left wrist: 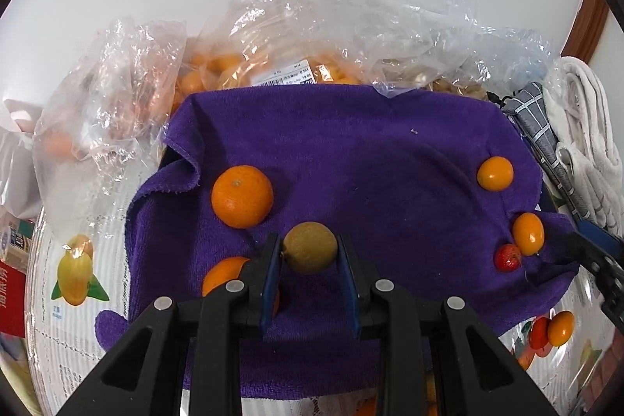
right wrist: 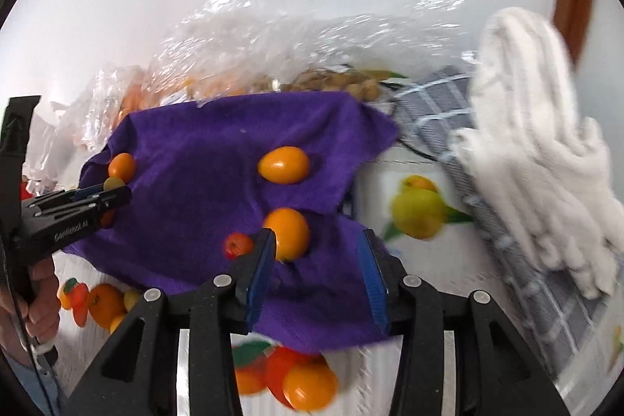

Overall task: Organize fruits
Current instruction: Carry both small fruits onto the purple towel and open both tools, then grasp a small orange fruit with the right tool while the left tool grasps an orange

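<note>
My left fingers (left wrist: 310,252) pinch the brown fruit (left wrist: 310,247) over the cloth (left wrist: 351,151) for sorting, while my right fingers (right wrist: 316,252) gape beside a kumquat (right wrist: 288,232).

The table (left wrist: 78,338) carries a fruit-printed covering. Directly on it: a purple towel (left wrist: 351,151) at frame centre, clear plastic bags (left wrist: 331,26) of fruit along the top, and grey checked cloth (left wrist: 530,112) with white towels (left wrist: 585,127) at right.

Fruits (left wrist: 241,197) on towel (left wrist: 351,143); plastic bags (left wrist: 351,26) behind; folded cloths (left wrist: 585,143) right.
</note>
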`<state>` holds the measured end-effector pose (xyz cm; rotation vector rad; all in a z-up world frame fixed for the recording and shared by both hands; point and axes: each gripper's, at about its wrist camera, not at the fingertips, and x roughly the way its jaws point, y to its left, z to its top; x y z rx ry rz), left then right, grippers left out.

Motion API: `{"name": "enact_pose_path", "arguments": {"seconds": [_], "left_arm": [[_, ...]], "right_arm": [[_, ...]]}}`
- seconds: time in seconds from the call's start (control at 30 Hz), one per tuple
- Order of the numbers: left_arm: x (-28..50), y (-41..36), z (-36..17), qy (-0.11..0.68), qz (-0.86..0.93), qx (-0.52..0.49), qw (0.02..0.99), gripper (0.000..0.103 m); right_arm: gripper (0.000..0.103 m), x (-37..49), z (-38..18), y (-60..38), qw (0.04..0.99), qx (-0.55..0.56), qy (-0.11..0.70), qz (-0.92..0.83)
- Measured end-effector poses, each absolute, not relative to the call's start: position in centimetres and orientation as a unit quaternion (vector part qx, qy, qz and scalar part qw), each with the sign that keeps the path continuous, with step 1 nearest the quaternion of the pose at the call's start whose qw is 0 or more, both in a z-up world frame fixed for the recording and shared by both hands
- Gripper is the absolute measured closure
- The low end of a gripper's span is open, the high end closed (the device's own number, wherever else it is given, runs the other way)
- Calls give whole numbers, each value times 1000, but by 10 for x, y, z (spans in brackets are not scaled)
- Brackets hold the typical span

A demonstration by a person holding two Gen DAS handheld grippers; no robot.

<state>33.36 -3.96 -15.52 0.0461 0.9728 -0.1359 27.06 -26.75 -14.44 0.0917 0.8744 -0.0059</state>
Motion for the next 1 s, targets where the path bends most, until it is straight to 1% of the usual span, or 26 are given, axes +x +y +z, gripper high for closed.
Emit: {"name": "enact_pose_path", "arguments": {"seconds": [0.13,0.17,0.2,0.27,0.37,0.5,0.57,0.73,0.87,1.0], "left_arm": [[336,-40,-157,475,-70,16,877,75],[336,-40,-157,477,-73,15,876,74],[336,-41,-157,480,-78,13,874,70],[333,-42,-154,474,-79,14,877,66],[327,-42,-143,463,-85,14,882,66],[316,-34,-120,444,-90,3,891,66],[309,-31,-109,429,-90,-1,899,66],[280,-21,-87,399,-84,16,913,66],[256,-12,-91,398,-99,9,912,66],[231,-7,-110,422,-135,-5,897,66]], "right_arm": [[59,239,-143,-274,906,49,420,4],[59,231,-144,-275,906,57,420,9],[59,225,-145,-275,905,64,421,13],[60,212,-148,-277,902,85,422,27],[60,204,-155,-272,898,96,428,41],[59,202,-168,-259,893,81,441,32],[60,201,-172,-255,898,61,435,7],[67,201,-180,-250,899,18,436,-28],[69,198,-184,-255,899,19,437,-25],[71,198,-189,-260,896,38,442,-16]]}}
